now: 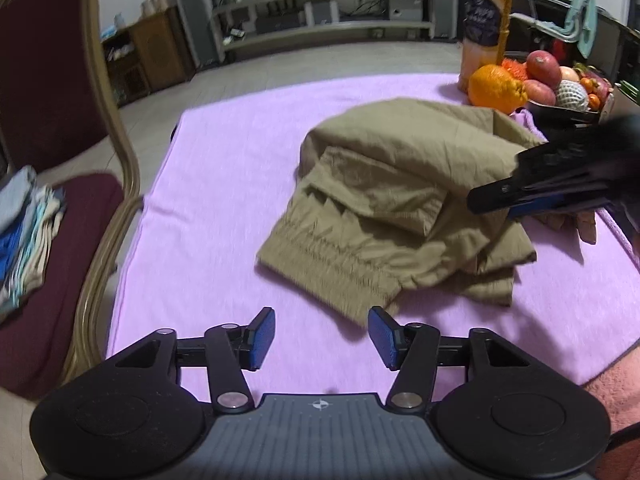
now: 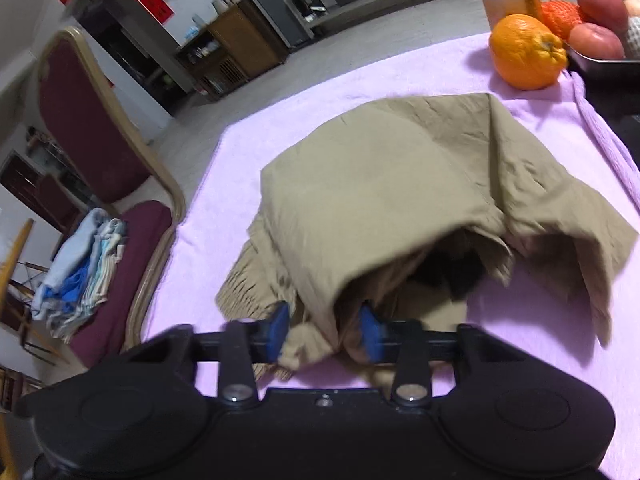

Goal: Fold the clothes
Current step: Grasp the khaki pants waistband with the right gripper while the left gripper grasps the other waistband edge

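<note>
Tabletop [image 1: 224,168]: covered edge to edge by a lilac cloth; carries all items below.

Chair [image 2: 100,128]: maroon, gilt frame, beside the tabletop's left edge; a stack of folded clothes [image 2: 80,264] lies on its seat.

Khaki garment [image 1: 392,200]: the piece being worked. Lies mid-tabletop, doubled over itself in loose layers, its gathered elastic band toward the near left edge, an upper flap tented and open toward the right wrist camera. Fold is rough, not squared.

Fruit tray [image 1: 560,110]: far right corner, with an orange [image 1: 496,88] just beside it and a juice bottle [image 1: 484,28] behind.

Right gripper [image 2: 324,332]: jaws partly closed with a bunch of khaki cloth between the blue pads, at the garment's near edge.

Left gripper [image 1: 322,334]: jaws wide, nothing between them, hovering just short of the elastic band.

Step, by judgement: a fold in progress, the right side holding a layer. The next move calls for the free jaws to pin or take the band edge so the held layer can be drawn flat without dragging the whole bundle.
</note>
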`<state>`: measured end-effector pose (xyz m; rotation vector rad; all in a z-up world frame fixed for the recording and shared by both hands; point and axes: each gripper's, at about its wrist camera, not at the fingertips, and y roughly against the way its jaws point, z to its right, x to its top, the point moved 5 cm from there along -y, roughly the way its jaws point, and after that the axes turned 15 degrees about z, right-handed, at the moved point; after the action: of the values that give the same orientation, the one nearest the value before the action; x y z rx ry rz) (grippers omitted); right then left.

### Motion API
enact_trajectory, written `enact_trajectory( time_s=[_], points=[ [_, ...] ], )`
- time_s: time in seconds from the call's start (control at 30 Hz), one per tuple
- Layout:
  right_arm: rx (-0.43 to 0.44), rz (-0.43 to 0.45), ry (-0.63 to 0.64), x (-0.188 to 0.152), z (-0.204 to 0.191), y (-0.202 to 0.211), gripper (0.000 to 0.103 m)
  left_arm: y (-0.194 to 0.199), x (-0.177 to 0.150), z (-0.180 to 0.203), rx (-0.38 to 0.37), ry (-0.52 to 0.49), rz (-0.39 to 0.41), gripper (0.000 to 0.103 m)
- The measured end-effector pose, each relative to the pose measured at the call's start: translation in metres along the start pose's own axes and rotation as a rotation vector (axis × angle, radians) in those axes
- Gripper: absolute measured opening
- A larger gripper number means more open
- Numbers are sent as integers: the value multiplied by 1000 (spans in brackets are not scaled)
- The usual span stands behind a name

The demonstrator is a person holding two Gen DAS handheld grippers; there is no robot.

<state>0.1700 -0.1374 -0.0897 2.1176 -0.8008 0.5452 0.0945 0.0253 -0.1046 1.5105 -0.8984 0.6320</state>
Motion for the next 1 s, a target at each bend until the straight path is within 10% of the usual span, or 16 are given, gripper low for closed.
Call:
enact_trajectory(
  time_s=[0.27, 0.57, 0.7, 1.0],
  points=[
    [88, 10, -61, 48, -38, -27, 3, -21, 29, 16, 11, -164, 168, 62],
    [105, -15, -181, 59, -29, -43, 3, -40, 30, 61, -52, -379, 175, 56],
    [131, -9, -207, 64, -23, -38, 4, 4, 27, 56, -187, -247, 247, 75],
    [168, -40, -226, 63, -28, -38, 5, -58, 20, 72, -35, -357, 154, 59]
  ],
)
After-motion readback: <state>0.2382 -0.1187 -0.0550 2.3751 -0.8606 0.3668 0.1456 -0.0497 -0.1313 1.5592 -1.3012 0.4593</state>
